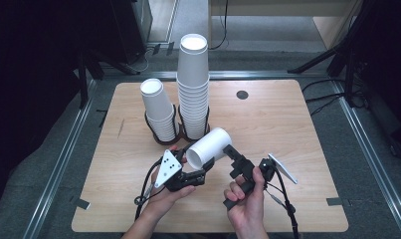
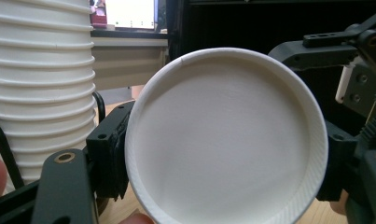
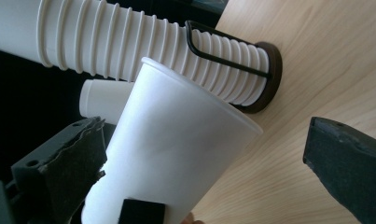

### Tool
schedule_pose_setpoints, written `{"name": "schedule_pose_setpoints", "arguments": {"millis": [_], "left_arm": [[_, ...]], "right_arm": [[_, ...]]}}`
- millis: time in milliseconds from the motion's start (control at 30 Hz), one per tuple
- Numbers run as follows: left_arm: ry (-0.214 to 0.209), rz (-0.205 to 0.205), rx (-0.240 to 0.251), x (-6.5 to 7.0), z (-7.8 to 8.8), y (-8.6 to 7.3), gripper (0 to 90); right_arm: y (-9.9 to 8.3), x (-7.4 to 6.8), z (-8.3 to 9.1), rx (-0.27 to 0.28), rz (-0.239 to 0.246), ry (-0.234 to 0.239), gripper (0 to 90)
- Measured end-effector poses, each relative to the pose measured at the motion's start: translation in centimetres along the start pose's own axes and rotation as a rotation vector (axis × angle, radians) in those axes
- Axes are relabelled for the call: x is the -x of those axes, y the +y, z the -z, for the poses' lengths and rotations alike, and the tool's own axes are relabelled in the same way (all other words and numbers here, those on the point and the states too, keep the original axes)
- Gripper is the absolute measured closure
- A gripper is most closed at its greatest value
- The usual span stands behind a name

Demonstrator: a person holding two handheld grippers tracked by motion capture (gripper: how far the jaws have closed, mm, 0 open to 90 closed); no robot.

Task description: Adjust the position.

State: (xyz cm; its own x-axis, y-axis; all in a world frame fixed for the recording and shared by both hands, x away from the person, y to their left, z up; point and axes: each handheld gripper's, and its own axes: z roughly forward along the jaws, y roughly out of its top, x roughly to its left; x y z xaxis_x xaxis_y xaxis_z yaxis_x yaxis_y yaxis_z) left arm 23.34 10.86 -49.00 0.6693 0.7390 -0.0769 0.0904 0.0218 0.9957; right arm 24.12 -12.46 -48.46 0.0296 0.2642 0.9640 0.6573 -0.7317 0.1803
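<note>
A single white paper cup [image 1: 210,145] lies on its side in the air above the wooden table [image 1: 287,134], its mouth toward my left gripper [image 1: 200,172]. That gripper is shut on the cup at the rim. In the left gripper view the cup's inside [image 2: 223,140] faces the camera between the two black jaws. My right gripper [image 1: 229,159] is just right of the cup and stands open. In the right gripper view the cup [image 3: 171,154] lies close beside the left jaw, far from the right fingertip [image 3: 349,163].
Two stacks of white cups stand in black wire holders behind the held cup, a short stack [image 1: 158,112] and a tall stack [image 1: 193,84]. A black round plug [image 1: 242,94] sits at the far middle of the table. Bare wood lies to the right.
</note>
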Motion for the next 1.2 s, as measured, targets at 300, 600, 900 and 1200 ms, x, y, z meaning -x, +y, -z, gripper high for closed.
{"name": "schedule_pose_setpoints", "arguments": {"millis": [300, 600, 900, 1200], "left_arm": [[-0.004, -0.009, 0.009, 0.2, 0.0, -0.1, 24.2], [-0.013, -0.018, 0.011, 0.4, 0.0, -0.1, 24.2], [-0.019, -0.024, 0.008, 0.5, 0.0, -0.1, 24.2], [-0.022, -0.023, 0.004, 0.3, 0.1, -0.1, 24.2]], "right_arm": [[-0.4, 0.3, -0.7, -0.031, -0.228, 0.044, 0.0], [-0.8, 0.2, -1.6, -0.052, -0.299, 0.056, 0.0], [-1.0, 0.2, -2.8, -0.075, -0.332, 0.072, 0.0], [-0.8, 0.2, -3.9, -0.09, -0.346, 0.094, 0.0]]}}
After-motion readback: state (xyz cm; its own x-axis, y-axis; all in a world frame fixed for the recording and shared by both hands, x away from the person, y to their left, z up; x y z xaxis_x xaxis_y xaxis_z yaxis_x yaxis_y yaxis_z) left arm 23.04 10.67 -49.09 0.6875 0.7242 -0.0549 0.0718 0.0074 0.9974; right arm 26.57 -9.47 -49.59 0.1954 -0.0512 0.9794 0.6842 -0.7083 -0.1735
